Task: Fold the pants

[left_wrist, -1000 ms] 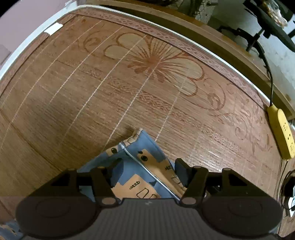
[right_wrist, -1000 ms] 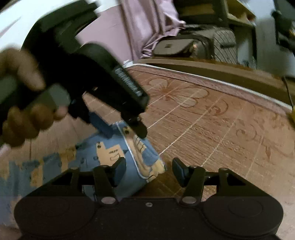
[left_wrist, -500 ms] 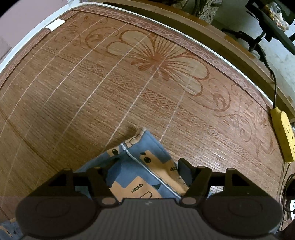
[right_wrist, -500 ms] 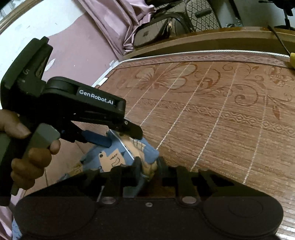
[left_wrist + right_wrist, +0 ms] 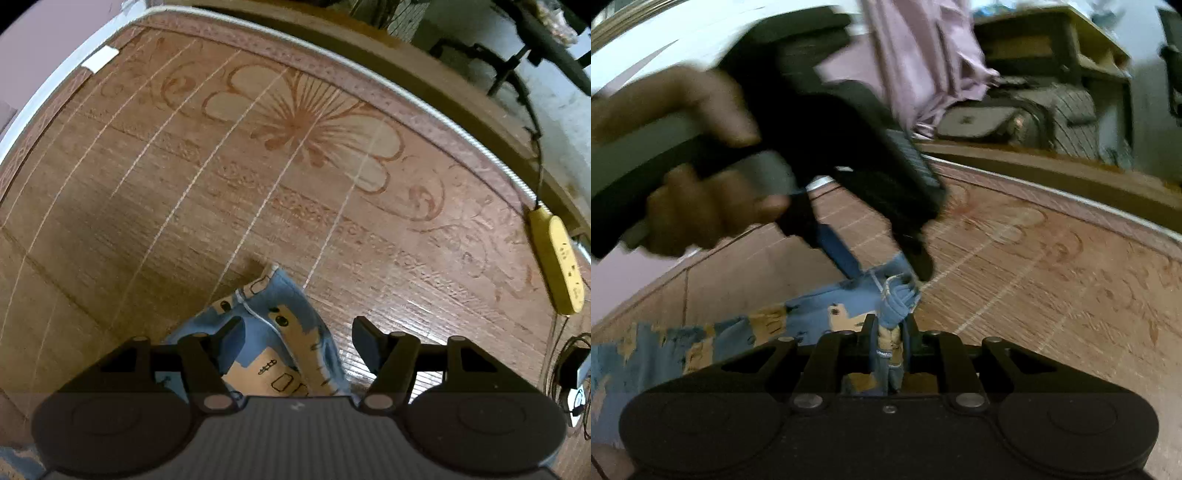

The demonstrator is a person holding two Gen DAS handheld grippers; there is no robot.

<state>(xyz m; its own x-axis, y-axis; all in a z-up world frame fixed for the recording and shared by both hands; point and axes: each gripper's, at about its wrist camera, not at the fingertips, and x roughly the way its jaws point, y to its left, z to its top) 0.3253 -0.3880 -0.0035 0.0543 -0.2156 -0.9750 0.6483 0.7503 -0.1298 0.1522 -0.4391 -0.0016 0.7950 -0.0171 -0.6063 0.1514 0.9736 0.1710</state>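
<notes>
In the left wrist view, the left gripper (image 5: 295, 334) has its jaws spread wide, hanging over a corner of the pants (image 5: 275, 332), a blue fabric with tan cartoon patches and a white seam line. That corner lies flat on the woven mat (image 5: 221, 166), between the two fingers and not clamped by either, well in from the mat's far border. A yellow power strip (image 5: 557, 258) rests at the mat's right edge, with a dark cable running up from it. In the right wrist view, the right gripper (image 5: 888, 328) has its jaws drawn close together, pinching a bunched fold of the pants (image 5: 897, 299) between the fingertips. The rest of the cloth trails away toward the left side of the mat (image 5: 1052, 277). The left gripper (image 5: 912, 258), blurred, reaches down to the same bunch from above, held by the person's left hand (image 5: 701, 177). A bag (image 5: 1015, 122) and pale pink fabric (image 5: 916, 55) sit beyond the mat's far edge.
</notes>
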